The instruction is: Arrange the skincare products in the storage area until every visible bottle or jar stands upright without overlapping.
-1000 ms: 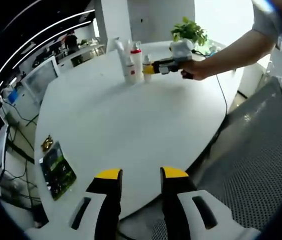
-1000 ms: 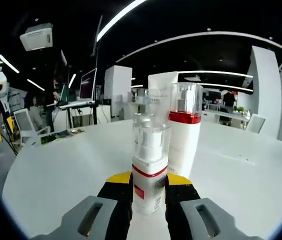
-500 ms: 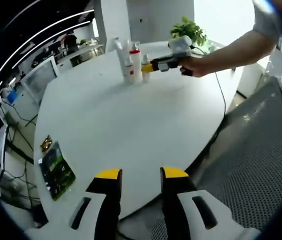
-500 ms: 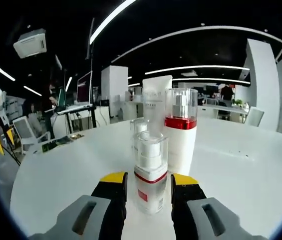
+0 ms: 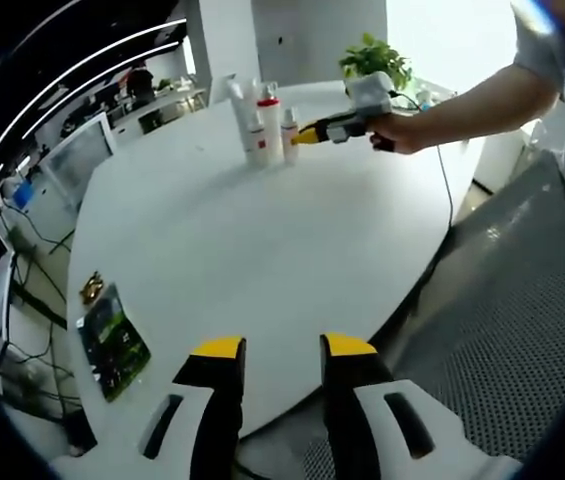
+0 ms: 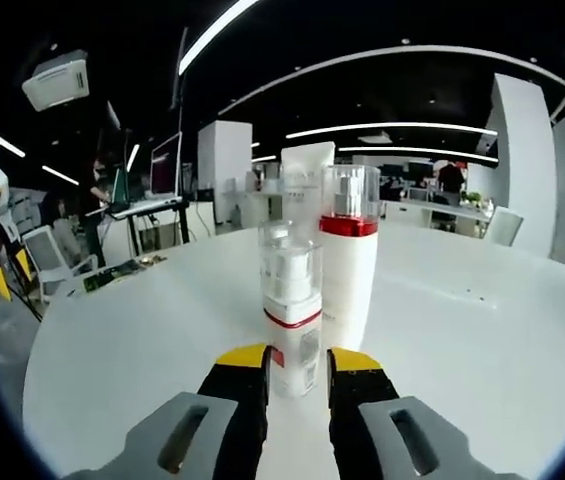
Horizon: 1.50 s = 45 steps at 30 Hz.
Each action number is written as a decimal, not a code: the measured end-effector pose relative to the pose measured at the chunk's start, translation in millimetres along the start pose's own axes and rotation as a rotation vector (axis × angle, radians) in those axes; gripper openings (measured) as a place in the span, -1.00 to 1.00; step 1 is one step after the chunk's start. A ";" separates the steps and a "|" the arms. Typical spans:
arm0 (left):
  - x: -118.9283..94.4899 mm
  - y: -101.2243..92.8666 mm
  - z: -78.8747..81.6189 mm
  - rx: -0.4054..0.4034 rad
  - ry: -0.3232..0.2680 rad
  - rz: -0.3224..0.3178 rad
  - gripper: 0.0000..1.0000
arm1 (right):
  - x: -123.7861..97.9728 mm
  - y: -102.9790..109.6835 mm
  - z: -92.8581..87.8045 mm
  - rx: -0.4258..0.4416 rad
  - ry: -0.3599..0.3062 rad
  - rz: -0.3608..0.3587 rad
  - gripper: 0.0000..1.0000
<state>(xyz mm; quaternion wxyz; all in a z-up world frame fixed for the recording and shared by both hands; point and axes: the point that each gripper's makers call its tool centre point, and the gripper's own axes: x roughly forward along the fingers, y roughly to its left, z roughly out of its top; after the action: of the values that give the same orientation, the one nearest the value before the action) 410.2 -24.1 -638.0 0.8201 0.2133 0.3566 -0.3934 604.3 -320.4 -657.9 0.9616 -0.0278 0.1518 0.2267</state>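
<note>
Three skincare items stand upright in a tight group at the far side of the white round table point(image 5: 262, 250): a small bottle with a red band point(image 6: 290, 320), a taller white bottle with a red collar point(image 6: 347, 262) and a white tube point(image 6: 307, 185) behind them. My right gripper point(image 6: 297, 358) is open, its yellow tips just short of the small bottle point(image 5: 289, 135) and holding nothing. In the left gripper view it point(image 5: 324, 128) is held by a person's hand point(image 5: 394, 130) just right of the group. My left gripper point(image 5: 282, 350) is open and empty at the near table edge.
A green booklet point(image 5: 114, 340) and a small gold object point(image 5: 93, 287) lie near the table's left edge. A potted plant point(image 5: 375, 60) stands at the far right, with a cable point(image 5: 444, 185) running off the edge. Grey carpet point(image 5: 502, 330) lies to the right.
My right gripper let go of the small red-banded bottle, which stays upright, and drew back a little from it. My left gripper has not moved.
</note>
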 end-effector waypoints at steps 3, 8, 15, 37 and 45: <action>0.2 0.3 -0.1 0.000 0.000 0.001 -0.48 | 3.1 2.2 1.1 -0.007 0.007 0.009 -0.77; 0.1 0.6 -0.7 0.002 0.005 0.003 -0.48 | 5.8 4.8 1.1 -0.009 0.013 0.033 -1.00; 0.5 0.5 -2.0 0.002 0.010 0.001 -0.49 | 9.0 5.9 1.0 0.051 0.031 0.008 -0.59; 1.2 -0.7 -5.0 -0.001 0.026 -0.007 -0.52 | 29.7 9.2 11.9 0.003 0.061 -0.013 -0.62; 1.3 -1.4 -5.2 0.002 0.027 -0.009 -0.53 | 27.2 3.2 11.8 -0.008 0.070 -0.026 -0.62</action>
<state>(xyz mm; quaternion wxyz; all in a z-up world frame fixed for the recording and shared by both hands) 407.5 -22.3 -642.4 0.8132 0.2178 0.3683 -0.3945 629.3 -304.4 -654.8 0.9585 -0.0418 0.1840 0.2135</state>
